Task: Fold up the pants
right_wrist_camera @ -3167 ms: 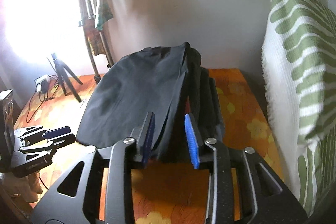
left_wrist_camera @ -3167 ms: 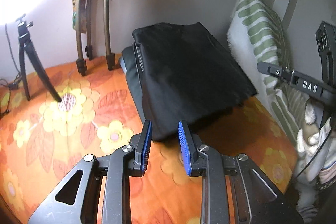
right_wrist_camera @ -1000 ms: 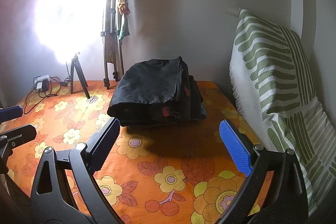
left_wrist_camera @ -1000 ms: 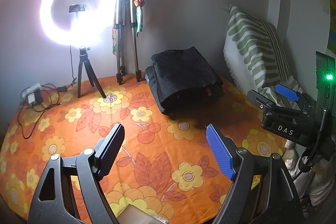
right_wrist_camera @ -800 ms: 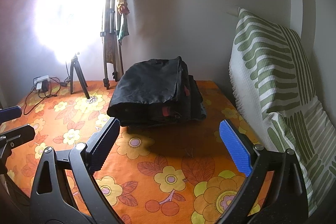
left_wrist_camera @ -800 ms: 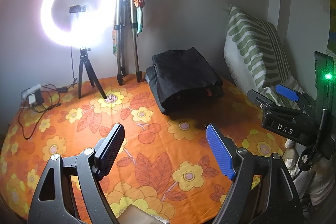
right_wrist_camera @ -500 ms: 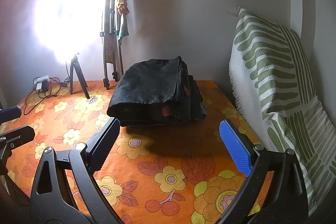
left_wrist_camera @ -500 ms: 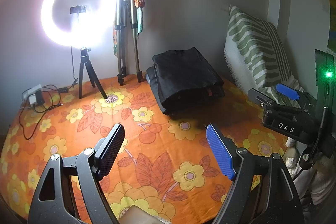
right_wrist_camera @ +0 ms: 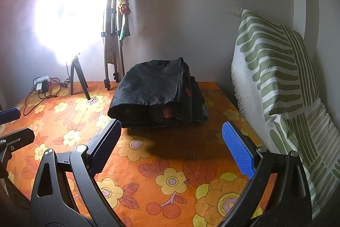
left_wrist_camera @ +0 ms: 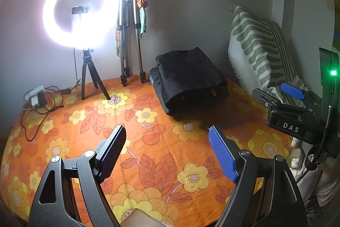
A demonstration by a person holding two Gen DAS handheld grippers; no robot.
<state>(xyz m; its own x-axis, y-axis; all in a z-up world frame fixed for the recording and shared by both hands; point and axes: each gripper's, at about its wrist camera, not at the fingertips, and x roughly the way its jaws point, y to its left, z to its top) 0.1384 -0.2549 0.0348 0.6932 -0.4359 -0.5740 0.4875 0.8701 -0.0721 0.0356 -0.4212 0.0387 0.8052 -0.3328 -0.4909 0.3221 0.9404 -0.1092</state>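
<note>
The black pants [left_wrist_camera: 190, 80] [right_wrist_camera: 157, 95] lie folded in a thick stack at the far side of the orange flowered bedspread [left_wrist_camera: 148, 142], close to the wall. My left gripper [left_wrist_camera: 167, 148] hangs open over the spread, well short of the stack, with nothing between its fingers. My right gripper [right_wrist_camera: 171, 146] is open too, its jaws wide apart just in front of the stack and not touching it. The right gripper [left_wrist_camera: 284, 97] also shows at the right edge of the left wrist view. The left gripper [right_wrist_camera: 8, 122] shows at the left edge of the right wrist view.
A lit ring light [left_wrist_camera: 78, 12] on a small tripod [left_wrist_camera: 91, 76] and a folded tall tripod [left_wrist_camera: 129, 35] stand against the back wall. A charger with cables [left_wrist_camera: 38, 99] lies at the left. A green-striped white pillow [right_wrist_camera: 280, 88] leans along the right side.
About three seconds ago both grippers were nearly shut close against the pants. Both have pulled back and opened. Over the last second nothing has moved.
</note>
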